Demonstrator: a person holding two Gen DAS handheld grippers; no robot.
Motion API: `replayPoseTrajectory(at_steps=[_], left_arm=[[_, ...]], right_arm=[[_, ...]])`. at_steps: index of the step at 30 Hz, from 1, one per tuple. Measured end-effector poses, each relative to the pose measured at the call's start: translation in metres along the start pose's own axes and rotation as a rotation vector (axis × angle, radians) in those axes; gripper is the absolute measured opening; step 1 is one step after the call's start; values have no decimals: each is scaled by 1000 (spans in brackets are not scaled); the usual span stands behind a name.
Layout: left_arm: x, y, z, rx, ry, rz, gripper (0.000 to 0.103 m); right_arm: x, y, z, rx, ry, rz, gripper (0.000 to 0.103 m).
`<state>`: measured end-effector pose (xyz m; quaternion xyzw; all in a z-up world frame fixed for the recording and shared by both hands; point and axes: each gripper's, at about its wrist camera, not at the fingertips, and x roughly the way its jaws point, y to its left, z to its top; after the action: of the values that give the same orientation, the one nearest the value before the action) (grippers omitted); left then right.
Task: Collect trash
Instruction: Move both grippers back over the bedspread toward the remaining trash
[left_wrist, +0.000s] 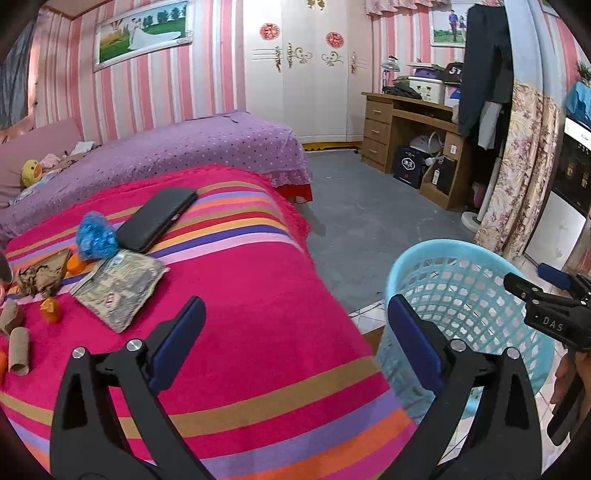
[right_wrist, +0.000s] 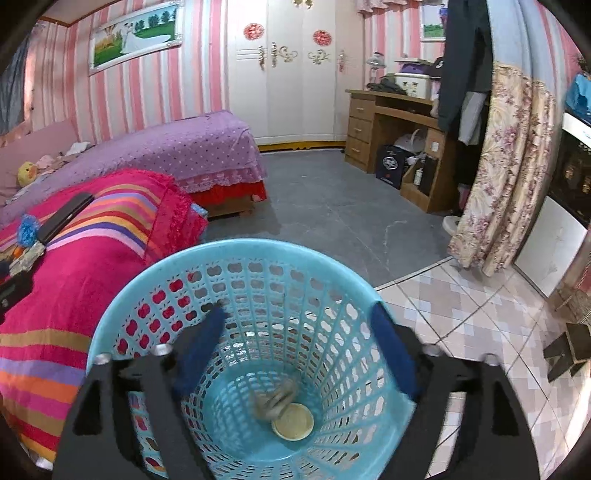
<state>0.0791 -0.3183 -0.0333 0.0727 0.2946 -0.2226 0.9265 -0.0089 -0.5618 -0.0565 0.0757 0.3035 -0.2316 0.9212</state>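
the left gripper (left_wrist: 293, 341), jaws released and empty, is the nearer one to the brown cardboard tube (left_wrist: 18, 350) lying lengthwise on the striped pink blanket (left_wrist: 258, 295) off to its left, while the right gripper (right_wrist: 297, 356) hangs released over the perforated blue plastic basket (right_wrist: 122, 317).

**Left gripper wide over the striped blanket**

Your left gripper (left_wrist: 295, 332) hung open and empty over the striped blanket (left_wrist: 258, 295). Beside that blanket stood the blue basket (left_wrist: 461, 266); on its far end lay cardboard tubes (left_wrist: 18, 349), a blue wad (left_wrist: 94, 236) and a crumpled packet (left_wrist: 122, 288).
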Motion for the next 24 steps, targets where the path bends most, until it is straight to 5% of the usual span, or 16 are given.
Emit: replayPoseTrajectory(at_steps=[9,24], left_arm=[[-35,62,-6,-54,-33,61,97],[-99,221,-32,-131,-38,293,97]], right_arm=[[-18,40,5,-7,-34,43,98],[-38,165,4,-35,-58,208,98]])
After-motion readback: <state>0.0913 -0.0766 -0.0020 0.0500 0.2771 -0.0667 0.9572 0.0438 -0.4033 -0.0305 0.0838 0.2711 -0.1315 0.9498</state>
